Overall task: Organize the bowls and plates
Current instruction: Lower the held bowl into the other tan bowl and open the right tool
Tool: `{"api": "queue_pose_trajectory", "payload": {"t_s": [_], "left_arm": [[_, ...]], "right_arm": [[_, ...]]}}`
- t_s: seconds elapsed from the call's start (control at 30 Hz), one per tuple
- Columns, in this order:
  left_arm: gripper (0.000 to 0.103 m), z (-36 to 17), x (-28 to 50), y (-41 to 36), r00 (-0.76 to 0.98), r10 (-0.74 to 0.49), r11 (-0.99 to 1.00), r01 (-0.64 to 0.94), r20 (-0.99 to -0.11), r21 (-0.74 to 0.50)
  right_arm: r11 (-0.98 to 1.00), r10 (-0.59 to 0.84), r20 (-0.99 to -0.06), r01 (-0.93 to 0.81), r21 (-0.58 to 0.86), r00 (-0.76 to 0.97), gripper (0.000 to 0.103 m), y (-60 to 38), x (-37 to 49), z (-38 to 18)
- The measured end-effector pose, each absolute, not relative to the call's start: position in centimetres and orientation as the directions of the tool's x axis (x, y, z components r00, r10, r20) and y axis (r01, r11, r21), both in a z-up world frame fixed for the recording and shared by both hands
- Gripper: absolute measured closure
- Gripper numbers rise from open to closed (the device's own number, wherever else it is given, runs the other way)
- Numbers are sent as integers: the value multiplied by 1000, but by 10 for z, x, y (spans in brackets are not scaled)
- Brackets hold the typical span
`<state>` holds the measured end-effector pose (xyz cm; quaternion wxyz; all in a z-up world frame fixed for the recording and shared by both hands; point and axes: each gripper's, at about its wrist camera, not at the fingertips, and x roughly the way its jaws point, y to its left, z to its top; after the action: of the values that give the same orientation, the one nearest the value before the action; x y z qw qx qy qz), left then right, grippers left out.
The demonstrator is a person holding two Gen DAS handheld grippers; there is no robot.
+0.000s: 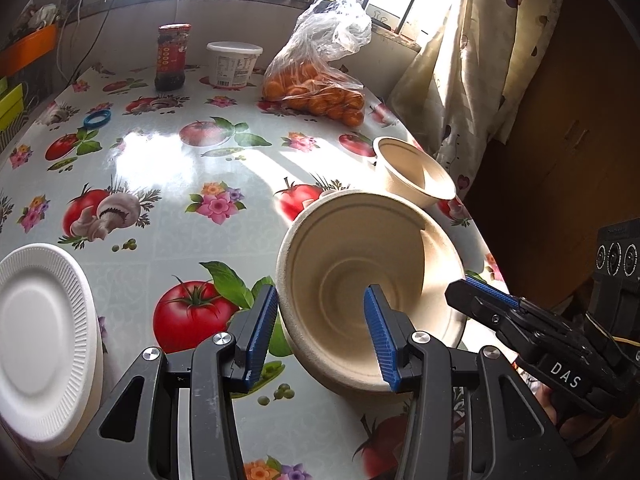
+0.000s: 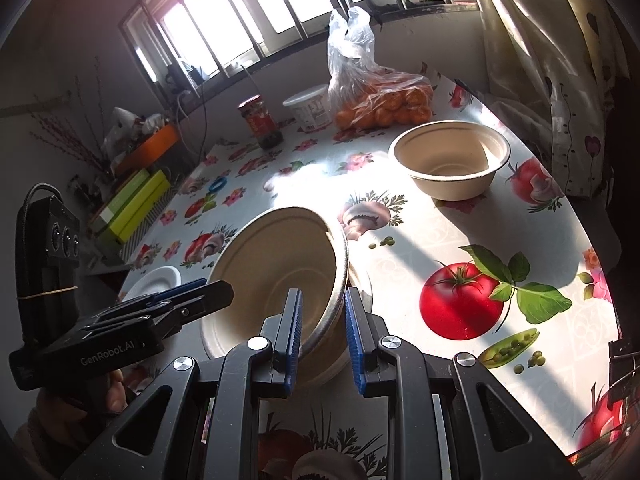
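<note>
The tan paper bowl [image 1: 352, 264] is tipped on its side near the right edge of the table [image 1: 160, 168], its mouth turned toward the left wrist camera. The right tool [image 2: 323, 292] is clamped on the bowl's rim, its pads nearly together with the thin edge between them. The left tool [image 1: 320, 296] straddles the opposite wall, one finger outside and one inside the bowl, jaws about half apart. Whether its pads press on the wall I cannot tell. Both tools point steeply down at the table, and a hand [image 2: 116, 392] wraps the left tool's handle.

In the right wrist view a second rim shows just behind the tipped bowl; whether that is another bowl nested under it is hard to make out. The bowl's base is hidden by the tool fingers.

A second bowl [image 1: 416, 172] stands upright farther along the right edge, apart from the first. A stack of white plates [image 1: 40, 320] sits at the near left edge, partly cut off by the frame.

The middle of the table lies bare in glaring sunlight. Along the far edge stand a bag of oranges [image 1: 320, 92], a white tub [image 1: 234, 64] and a dark jar [image 1: 172, 56], with a blue ring [image 1: 97, 119] near the left edge. A curtain [image 1: 460, 80] hangs just past the right edge.
</note>
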<state>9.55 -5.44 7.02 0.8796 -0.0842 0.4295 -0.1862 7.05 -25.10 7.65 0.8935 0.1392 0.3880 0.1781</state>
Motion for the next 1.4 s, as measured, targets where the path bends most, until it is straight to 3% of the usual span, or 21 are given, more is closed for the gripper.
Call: {"api": "queue_pose_trajectory", "payload": {"t_s": [1.27, 1.4], "left_arm": [[57, 65, 102, -59, 532, -393, 919, 243, -750, -309], [57, 66, 104, -60, 532, -394, 919, 249, -749, -306]], "right_arm": [[910, 398, -670, -176, 376, 627, 82, -250, 71, 63], [909, 395, -671, -164, 383, 628, 78, -252, 72, 62]]}}
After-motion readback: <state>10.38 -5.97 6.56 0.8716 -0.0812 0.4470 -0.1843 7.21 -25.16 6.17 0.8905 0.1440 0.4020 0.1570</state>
